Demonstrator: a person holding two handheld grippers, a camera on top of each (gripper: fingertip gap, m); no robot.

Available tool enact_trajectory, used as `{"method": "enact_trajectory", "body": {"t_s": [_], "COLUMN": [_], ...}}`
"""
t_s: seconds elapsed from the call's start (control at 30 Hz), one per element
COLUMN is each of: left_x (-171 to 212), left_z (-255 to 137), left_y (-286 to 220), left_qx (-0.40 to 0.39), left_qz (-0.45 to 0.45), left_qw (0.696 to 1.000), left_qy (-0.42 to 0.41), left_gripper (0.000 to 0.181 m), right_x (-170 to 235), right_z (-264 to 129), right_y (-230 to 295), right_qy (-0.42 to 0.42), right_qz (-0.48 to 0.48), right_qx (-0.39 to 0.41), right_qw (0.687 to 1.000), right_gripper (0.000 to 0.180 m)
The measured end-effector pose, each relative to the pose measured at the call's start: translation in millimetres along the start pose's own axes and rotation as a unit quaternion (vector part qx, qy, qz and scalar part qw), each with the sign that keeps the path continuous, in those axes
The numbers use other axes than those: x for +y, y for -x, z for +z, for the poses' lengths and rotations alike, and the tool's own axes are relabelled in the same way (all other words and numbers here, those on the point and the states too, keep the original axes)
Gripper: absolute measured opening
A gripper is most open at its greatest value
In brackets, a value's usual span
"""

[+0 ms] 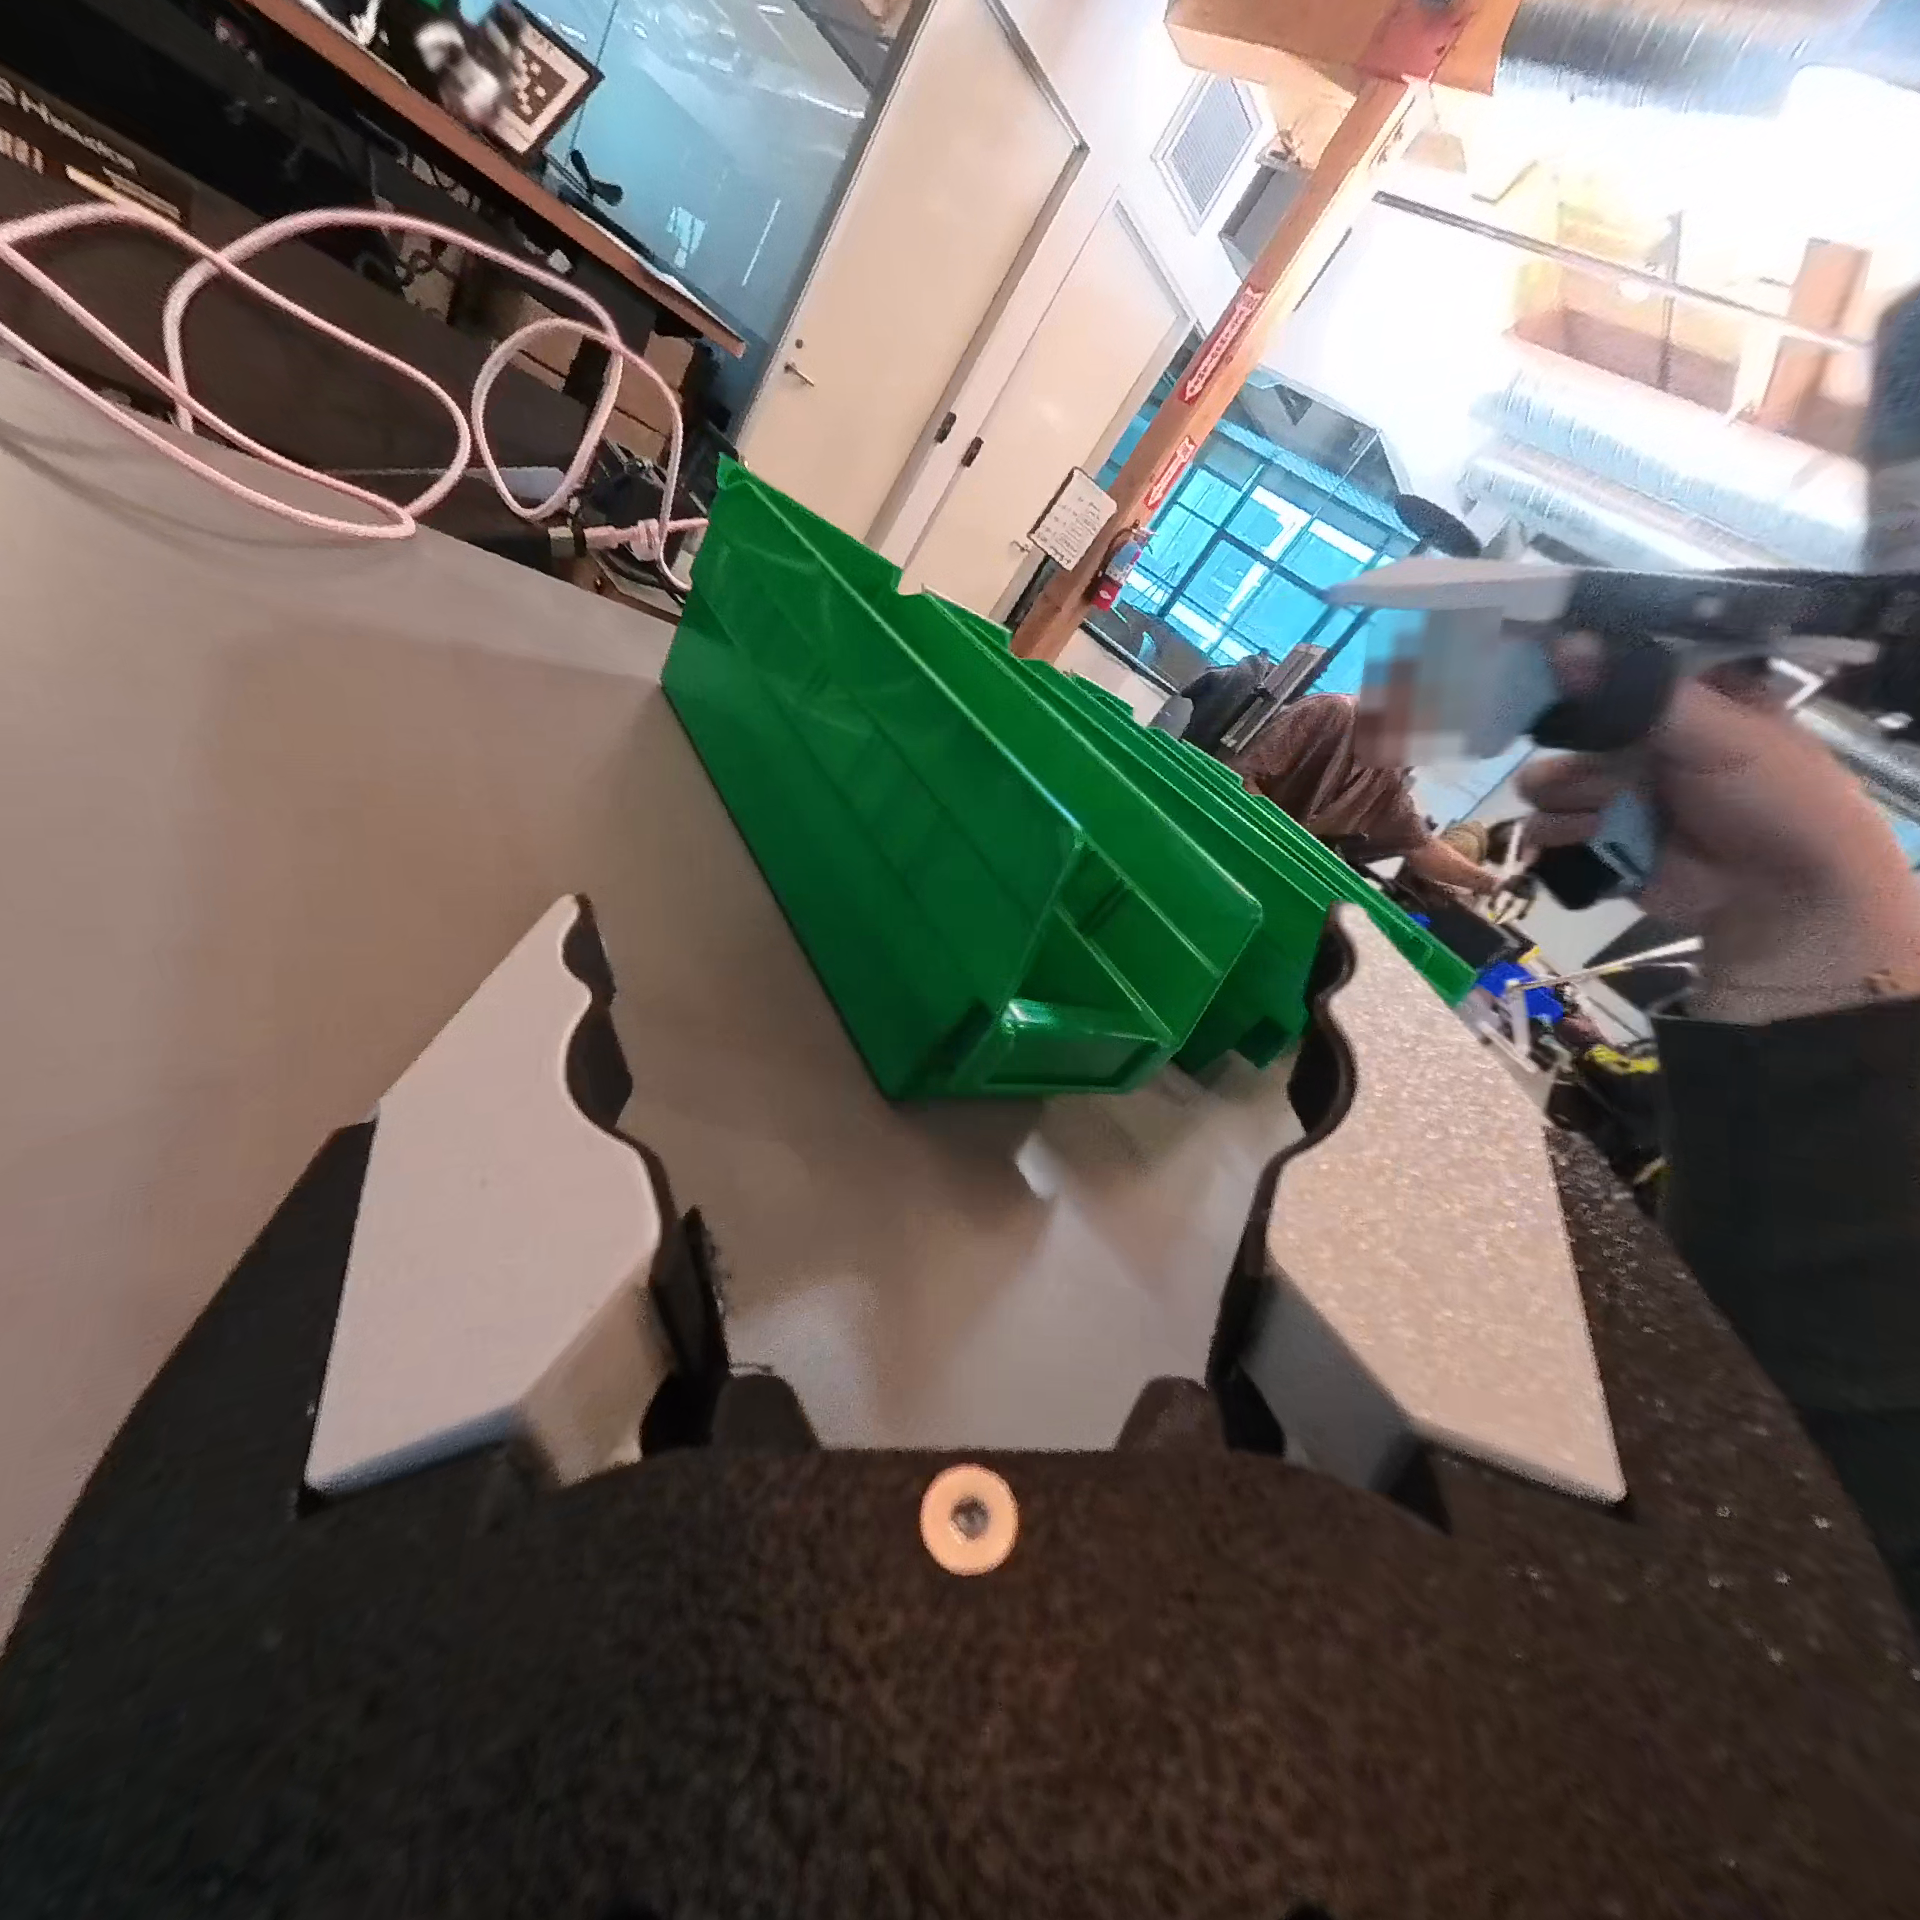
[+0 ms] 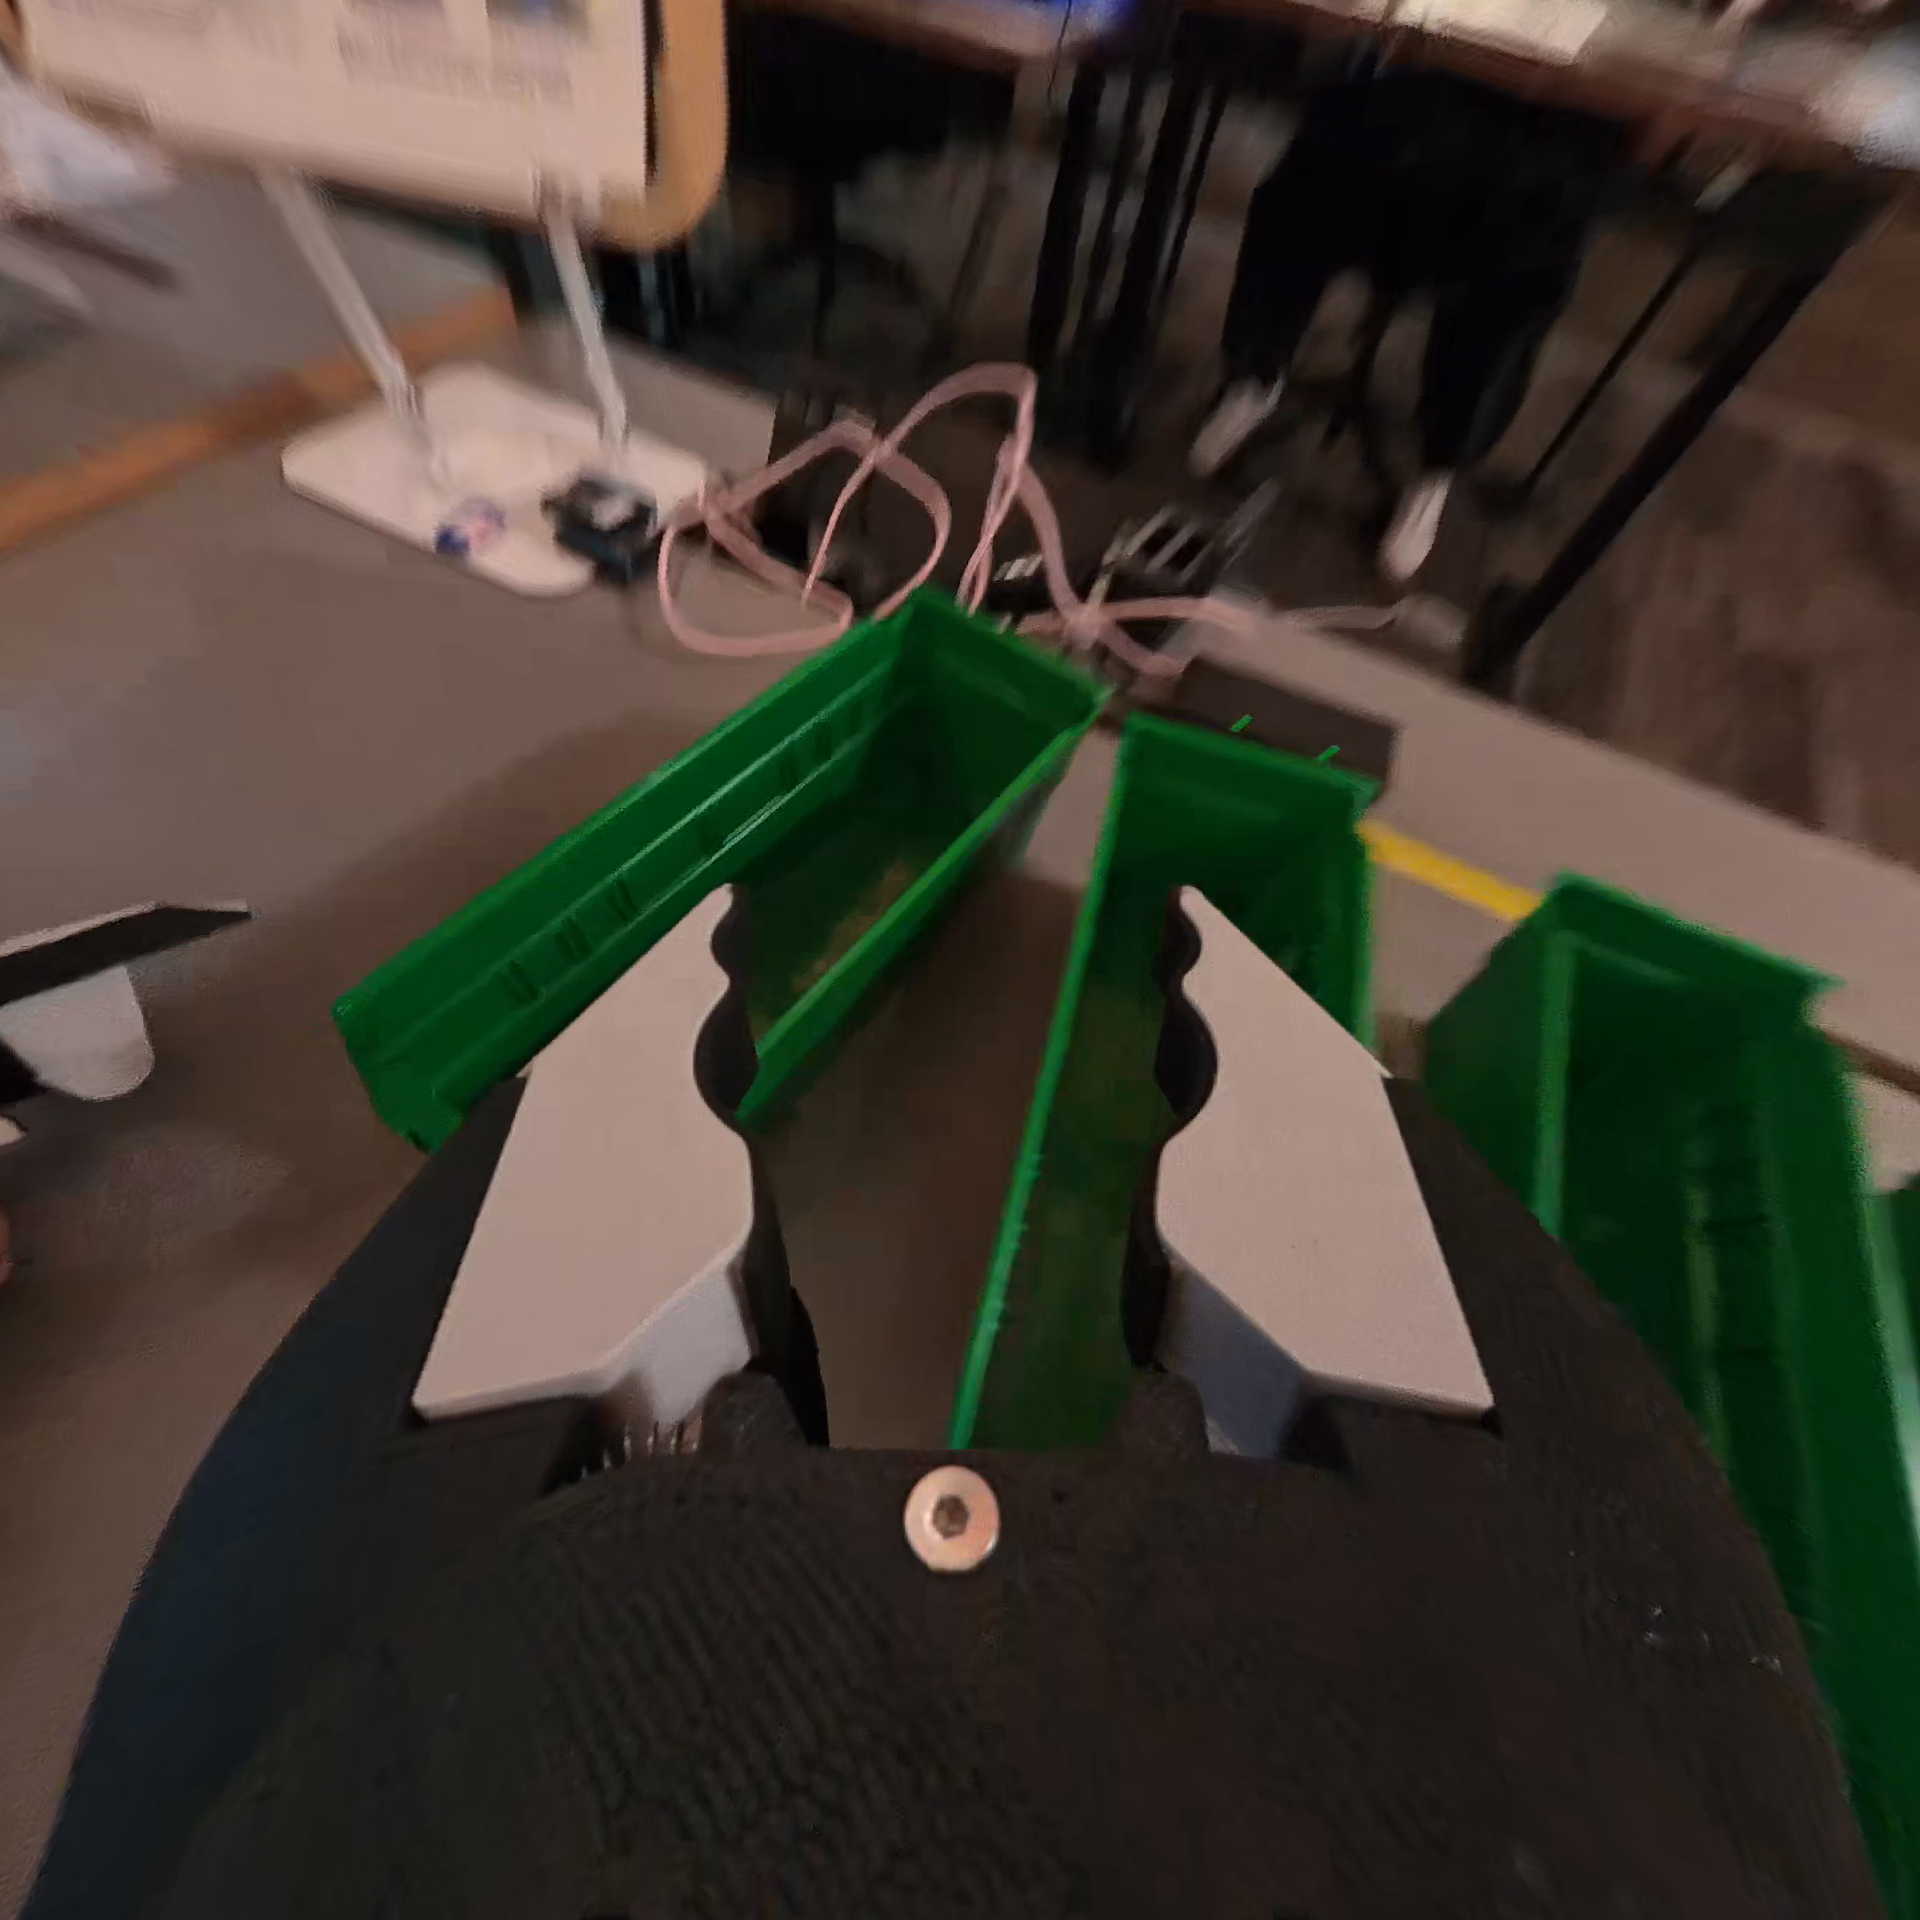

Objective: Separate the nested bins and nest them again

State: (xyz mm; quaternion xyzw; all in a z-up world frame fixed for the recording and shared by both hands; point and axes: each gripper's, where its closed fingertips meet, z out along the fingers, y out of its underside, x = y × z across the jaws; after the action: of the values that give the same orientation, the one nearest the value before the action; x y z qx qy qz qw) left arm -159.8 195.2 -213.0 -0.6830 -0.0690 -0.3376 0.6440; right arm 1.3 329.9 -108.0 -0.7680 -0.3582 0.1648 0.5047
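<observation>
Three long green bins lie apart, side by side, on the grey table (image 2: 260,727): a left bin (image 2: 644,883), a middle bin (image 2: 1060,1143) and a right bin (image 2: 1683,1143), all open side up. My right gripper (image 2: 956,904) is open and hovers over them. The middle bin's left wall runs between its fingers, and I cannot tell if they touch. My left gripper (image 1: 956,914) is open and empty, low over the table, just short of the nearest bin's end (image 1: 1039,1049). The other bins (image 1: 1247,862) show behind it. The left gripper also shows in the right wrist view (image 2: 73,987), and the right gripper in the left wrist view (image 1: 1455,592).
A pink cable (image 1: 312,364) loops past the table's far edge, also seen in the right wrist view (image 2: 831,520). A white stand base (image 2: 468,468) sits on the floor. A person's arm (image 1: 1766,831) is at the right. Bare table (image 1: 260,831) lies left of the bins.
</observation>
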Motion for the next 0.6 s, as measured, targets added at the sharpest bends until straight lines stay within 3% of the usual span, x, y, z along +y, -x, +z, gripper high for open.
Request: {"method": "enact_trajectory", "body": {"t_s": [0.03, 0.27, 0.37, 0.6], "left_x": [-1, -7, 0, -5], "left_z": [0, -2, 1, 27], "left_y": [1, 4, 0, -26], "left_qx": [-0.006, -0.063, -0.066, -0.071], "left_qz": [0.008, 0.088, 0.093, 0.062], "left_qw": [1.000, 0.994, 0.993, 0.995], "left_qy": [-0.002, -0.010, 0.007, 0.017], "left_gripper": [0.131, 0.136, 0.130, 0.117], "right_x": [-8, -50, -54, -52], "right_z": [-19, -124, -145, -172], "right_y": [-14, -112, -139, -170], "right_qy": [-0.039, -0.228, -0.248, -0.265], "right_qz": [0.003, 0.015, -0.021, -0.039], "right_qx": [0.010, 0.078, 0.111, 0.079], "right_qw": [0.999, 0.970, 0.962, 0.960], "right_gripper": [0.078, 0.078, 0.077, 0.076]}}
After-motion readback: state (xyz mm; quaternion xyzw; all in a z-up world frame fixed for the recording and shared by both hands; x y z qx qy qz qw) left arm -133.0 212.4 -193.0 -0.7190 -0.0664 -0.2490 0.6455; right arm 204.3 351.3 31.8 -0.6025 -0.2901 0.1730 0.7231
